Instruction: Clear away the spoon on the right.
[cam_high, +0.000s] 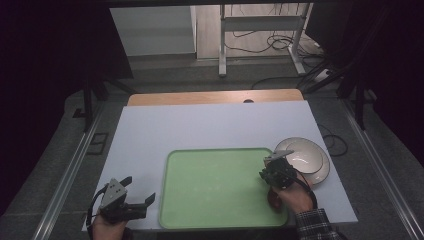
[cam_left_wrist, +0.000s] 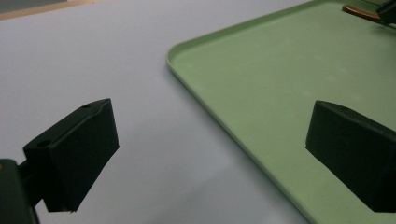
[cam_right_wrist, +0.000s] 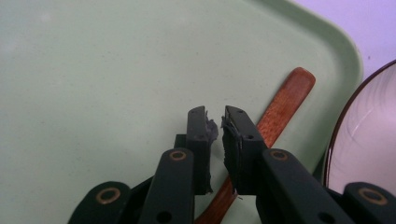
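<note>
A light green tray (cam_high: 215, 185) lies on the white table. A wooden handle (cam_right_wrist: 287, 100) rests on the tray (cam_right_wrist: 93, 70) near its right rim and runs slantwise under my right gripper (cam_right_wrist: 219, 123). That gripper's jaws stand a narrow gap apart just above the handle, and the pads do not press on it. From above, my right gripper (cam_high: 272, 172) sits over the tray's right edge. My left gripper (cam_high: 139, 190) hovers wide open over the bare table, just left of the tray (cam_left_wrist: 261, 79), with nothing between its jaws (cam_left_wrist: 210, 140). One end of the wooden handle (cam_left_wrist: 359, 11) shows far off.
A white plate (cam_high: 307, 155) with a dark rim sits on the table right of the tray, close to my right gripper; its edge (cam_right_wrist: 369, 135) shows beside the tray's corner. A wooden strip (cam_high: 215, 97) borders the table's far side. Cables lie on the floor beyond.
</note>
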